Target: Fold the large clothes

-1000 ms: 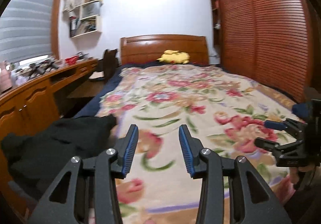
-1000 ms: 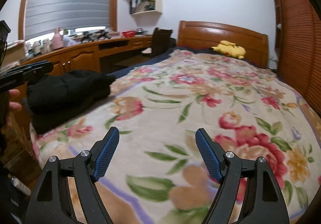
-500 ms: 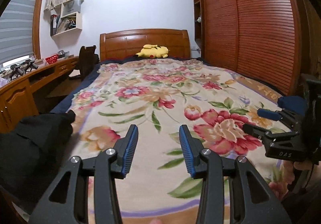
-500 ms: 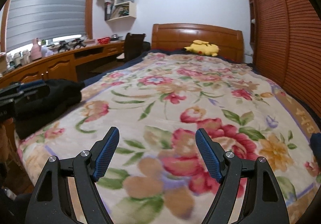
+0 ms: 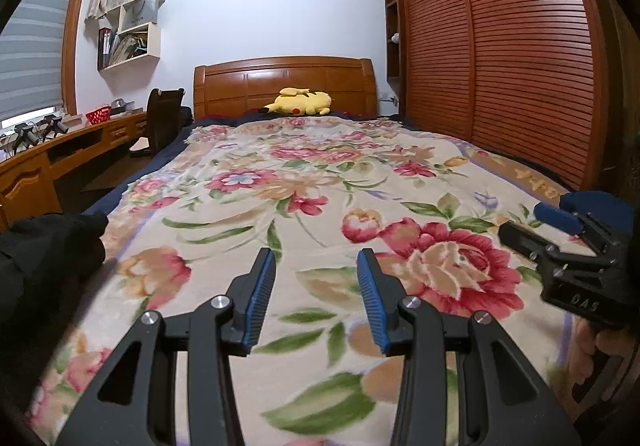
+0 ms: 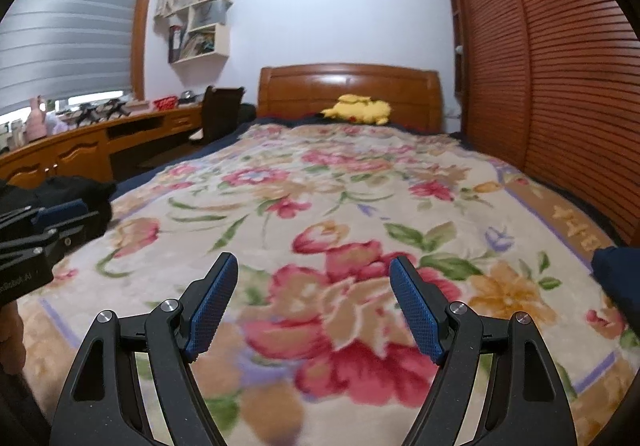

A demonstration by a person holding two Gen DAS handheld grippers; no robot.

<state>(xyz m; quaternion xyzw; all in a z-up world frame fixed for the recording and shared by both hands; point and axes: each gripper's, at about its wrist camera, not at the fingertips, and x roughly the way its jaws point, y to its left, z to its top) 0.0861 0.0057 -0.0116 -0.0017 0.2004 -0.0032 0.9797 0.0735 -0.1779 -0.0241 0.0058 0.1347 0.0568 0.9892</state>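
A black garment [image 5: 44, 250] lies bunched at the near left corner of the bed, also in the right wrist view [image 6: 76, 194]. My left gripper [image 5: 316, 278] is open and empty above the floral blanket [image 5: 304, 182], to the right of the garment. My right gripper [image 6: 314, 286] is open wide and empty over the blanket [image 6: 340, 186]. It shows in the left wrist view at the right edge [image 5: 560, 222]. The left gripper shows at the left edge of the right wrist view [image 6: 44, 222]. A dark blue cloth [image 6: 618, 278] shows at the right edge.
A wooden headboard [image 5: 284, 84] with a yellow plush toy [image 5: 300, 102] stands at the far end. A slatted wooden wardrobe [image 5: 500, 46] runs along the right. A wooden desk [image 5: 60, 158] and a dark chair [image 5: 164, 118] stand on the left.
Both grippers have swung to the right, away from the black garment, which has slid toward the left edge of both views. Both stay open and empty.
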